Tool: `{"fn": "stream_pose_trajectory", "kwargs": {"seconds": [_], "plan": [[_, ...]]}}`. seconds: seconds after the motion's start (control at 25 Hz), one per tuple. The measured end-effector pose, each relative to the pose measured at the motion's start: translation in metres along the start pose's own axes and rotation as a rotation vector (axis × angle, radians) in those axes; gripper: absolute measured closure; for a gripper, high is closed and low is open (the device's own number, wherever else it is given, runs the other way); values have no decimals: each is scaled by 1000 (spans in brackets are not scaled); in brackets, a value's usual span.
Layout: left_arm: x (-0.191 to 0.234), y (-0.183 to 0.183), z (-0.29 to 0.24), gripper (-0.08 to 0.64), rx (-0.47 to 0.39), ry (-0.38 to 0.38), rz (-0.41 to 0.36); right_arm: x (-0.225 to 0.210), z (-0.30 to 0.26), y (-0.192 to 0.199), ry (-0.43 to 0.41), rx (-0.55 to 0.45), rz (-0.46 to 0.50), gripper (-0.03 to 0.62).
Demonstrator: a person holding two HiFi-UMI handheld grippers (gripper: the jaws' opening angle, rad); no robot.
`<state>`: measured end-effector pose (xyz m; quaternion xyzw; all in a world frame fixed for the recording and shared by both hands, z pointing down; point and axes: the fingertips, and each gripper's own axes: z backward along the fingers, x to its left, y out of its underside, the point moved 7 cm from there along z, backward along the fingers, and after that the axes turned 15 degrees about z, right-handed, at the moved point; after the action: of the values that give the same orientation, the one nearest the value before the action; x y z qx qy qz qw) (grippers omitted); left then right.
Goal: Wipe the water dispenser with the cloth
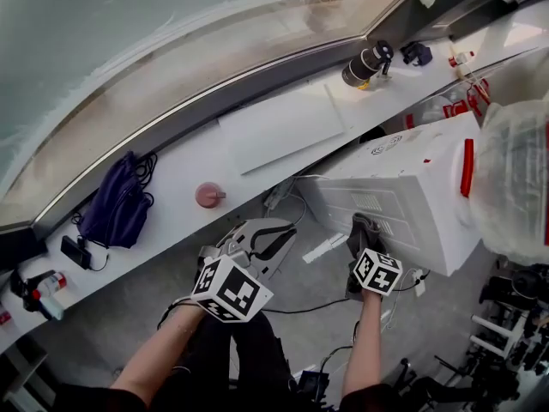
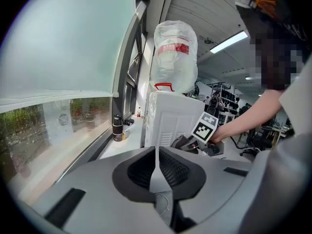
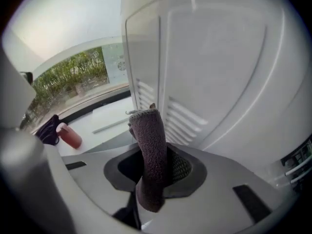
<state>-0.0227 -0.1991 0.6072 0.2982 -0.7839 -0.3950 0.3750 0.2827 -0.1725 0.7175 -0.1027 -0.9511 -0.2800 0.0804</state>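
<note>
Two grippers [image 2: 157, 156] [image 3: 154, 152], one cloth [image 3: 147, 133], one dispenser [image 1: 403, 187]

Grey cloth [image 3: 148, 147] upright nr white water dispenser [image 3: 219, 57] vents.

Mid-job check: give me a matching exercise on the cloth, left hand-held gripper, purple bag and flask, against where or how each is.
1 cloth
2 left hand-held gripper
3 purple bag
4 flask

A upright on the ledge, right of the white sheet in the head view
B jaws together, empty
C clamped in the right hand-held gripper
D on the ledge, left of the white sheet

Pairs: 1-C, 2-B, 3-D, 4-A
</note>
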Motion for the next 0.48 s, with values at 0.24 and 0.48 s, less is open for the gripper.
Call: {"fn": "stream_pose_trajectory", "kwargs": {"seconds": [0.24,0.48], "plan": [[1,-27,11,537,-2,-10,17,-3,84,-68,-24,-129,51,488],[0,-44,12,537,-22,-10,31,-13,155,-128,12,-260,100,488]]}}
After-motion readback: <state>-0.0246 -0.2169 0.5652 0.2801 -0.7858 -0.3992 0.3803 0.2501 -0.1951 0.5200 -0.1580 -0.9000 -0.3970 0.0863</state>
